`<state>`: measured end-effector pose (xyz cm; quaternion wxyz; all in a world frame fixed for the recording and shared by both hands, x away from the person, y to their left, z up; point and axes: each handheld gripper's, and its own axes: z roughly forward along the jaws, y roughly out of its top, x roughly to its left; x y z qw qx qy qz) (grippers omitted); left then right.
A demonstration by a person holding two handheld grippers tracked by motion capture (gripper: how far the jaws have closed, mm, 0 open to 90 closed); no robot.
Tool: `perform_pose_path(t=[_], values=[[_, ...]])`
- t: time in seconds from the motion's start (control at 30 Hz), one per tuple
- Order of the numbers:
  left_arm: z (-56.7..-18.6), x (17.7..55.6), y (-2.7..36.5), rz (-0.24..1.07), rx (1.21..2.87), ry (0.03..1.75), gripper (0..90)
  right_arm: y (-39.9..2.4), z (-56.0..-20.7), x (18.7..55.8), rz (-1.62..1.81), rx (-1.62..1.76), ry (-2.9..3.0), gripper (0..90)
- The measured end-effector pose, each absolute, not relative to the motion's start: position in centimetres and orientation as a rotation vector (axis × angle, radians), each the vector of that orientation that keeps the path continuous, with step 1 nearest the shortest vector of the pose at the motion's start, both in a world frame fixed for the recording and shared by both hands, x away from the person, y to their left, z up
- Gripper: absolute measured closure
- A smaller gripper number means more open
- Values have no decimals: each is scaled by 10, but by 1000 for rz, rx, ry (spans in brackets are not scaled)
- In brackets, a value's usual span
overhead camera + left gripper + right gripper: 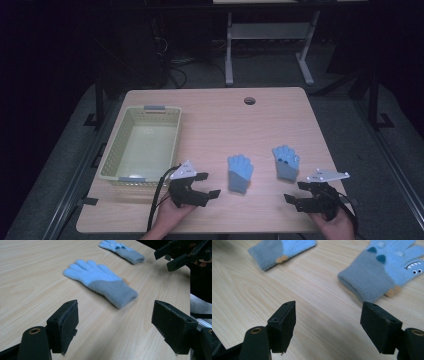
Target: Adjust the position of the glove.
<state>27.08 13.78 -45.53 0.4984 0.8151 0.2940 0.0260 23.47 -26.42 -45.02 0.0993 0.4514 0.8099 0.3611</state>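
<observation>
Two blue knitted gloves lie on the pale wooden surface [280, 115], right of the pale green plastic basket [116, 145]: the plain glove [240, 172] nearer it, the monster-face glove [286, 161] farther right. Both the left hand-held gripper [209, 185] and the right hand-held gripper [295, 192] stand released and empty, just short of the cuffs. Each should probably pinch a cuff squarely before lifting. Beyond the surface, the room is dark, with a white-legged desk frame [229, 50].

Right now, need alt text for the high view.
Two light blue knitted gloves lie apart on a pale wooden table, the open left gripper and open right gripper just short of them. An empty yellow-green plastic basket sits left.
</observation>
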Motion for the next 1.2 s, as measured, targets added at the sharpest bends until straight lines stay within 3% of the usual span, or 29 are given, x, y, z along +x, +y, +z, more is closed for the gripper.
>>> perform_pose_path(t=[0.6, 0.9, 1.2], values=[[-454, 267, 140, 85, 1970, 705, 213, -249, -446, 242, 1073, 1300, 2457, 261], [-452, 267, 141, 89, 1967, 699, 213, -234, -435, 262, 1027, 1256, 2505, 248], [-449, 266, 144, 102, 1953, 705, 213, -247, -415, 289, 1050, 1334, 2469, 254]])
